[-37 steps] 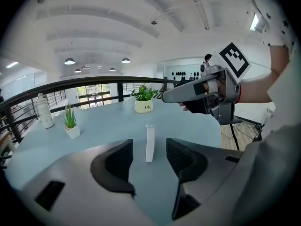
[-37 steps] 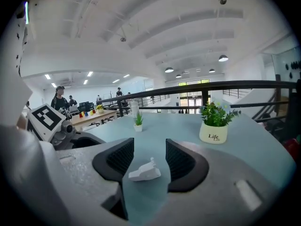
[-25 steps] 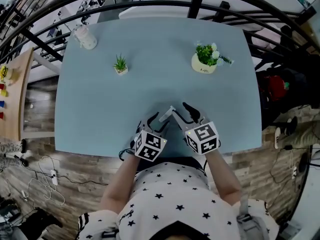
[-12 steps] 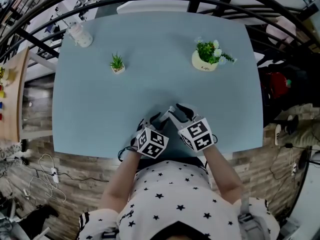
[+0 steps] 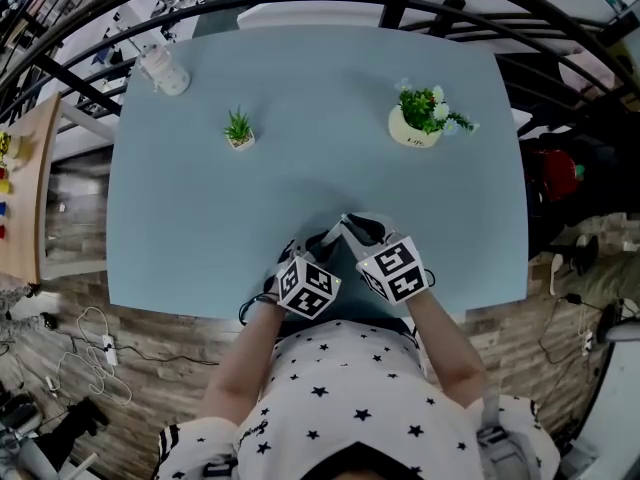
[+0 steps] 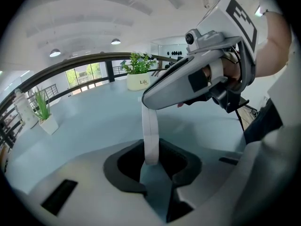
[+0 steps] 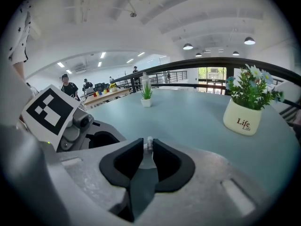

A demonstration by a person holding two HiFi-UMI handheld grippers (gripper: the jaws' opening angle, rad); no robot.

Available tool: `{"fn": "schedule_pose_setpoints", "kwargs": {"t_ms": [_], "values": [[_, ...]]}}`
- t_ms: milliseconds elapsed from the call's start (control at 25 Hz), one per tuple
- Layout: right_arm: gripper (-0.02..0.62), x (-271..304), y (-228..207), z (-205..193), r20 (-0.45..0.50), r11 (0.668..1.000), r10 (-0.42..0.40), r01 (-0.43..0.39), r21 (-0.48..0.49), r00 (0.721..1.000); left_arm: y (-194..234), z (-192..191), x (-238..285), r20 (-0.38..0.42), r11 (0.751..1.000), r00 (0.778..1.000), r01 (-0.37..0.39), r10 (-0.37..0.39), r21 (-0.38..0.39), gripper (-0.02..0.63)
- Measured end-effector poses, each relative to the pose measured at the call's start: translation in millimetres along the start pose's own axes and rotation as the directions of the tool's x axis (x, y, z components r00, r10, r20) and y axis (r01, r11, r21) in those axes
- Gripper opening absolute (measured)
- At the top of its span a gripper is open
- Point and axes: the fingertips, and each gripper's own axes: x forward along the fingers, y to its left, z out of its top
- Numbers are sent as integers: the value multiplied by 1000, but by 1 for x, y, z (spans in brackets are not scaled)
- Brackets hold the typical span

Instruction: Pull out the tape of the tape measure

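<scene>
Left gripper [image 6: 151,149] jaws, just closing, clamped on the lower end of the white tape [image 6: 150,126], right gripper [image 7: 148,145] jaws, likewise closing, clamped higher on it, tape stood near-upright between them, well short of pot [image 7: 243,119] marked "Life".

Table [image 5: 300,88]: wide, pale blue-grey
Floor [image 5: 70,208]: wood planks
Railing [image 7: 211,62]: black, curved
Ceiling [image 7: 141,13]: white, round lamps [image 7: 188,46] lit
Windows [image 6: 87,73]: bright daylight
</scene>
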Motion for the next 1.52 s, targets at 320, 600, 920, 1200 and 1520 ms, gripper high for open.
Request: {"fn": "schedule_pose_setpoints", "kwargs": {"t_ms": [320, 600, 920, 1200, 1520], "values": [[43, -1, 0, 1, -9, 1000, 10, -10, -3, 1000, 0, -2, 0, -7, 1000, 1000, 4, -4, 6, 86], [41, -4, -4, 0, -14, 999, -12, 11, -32, 1000, -1, 1, 4, -9, 1000, 1000, -5, 5, 21, 84], [40, -14, -5, 15, 8, 996, -38, 39, -84, 999, 0, 2, 2, -14, 1000, 1000, 7, -7, 5, 84], [40, -23, -2, 25, 13, 990, -45, 46, -134, 999, 0, 3, 2, -10, 1000, 1000, 14, -14, 1, 84], [40, -28, 7, 33, 20, 980, -47, 50, -191, 999, -1, 3, 2, -1, 1000, 1000, 18, -18, -1, 84]]}}
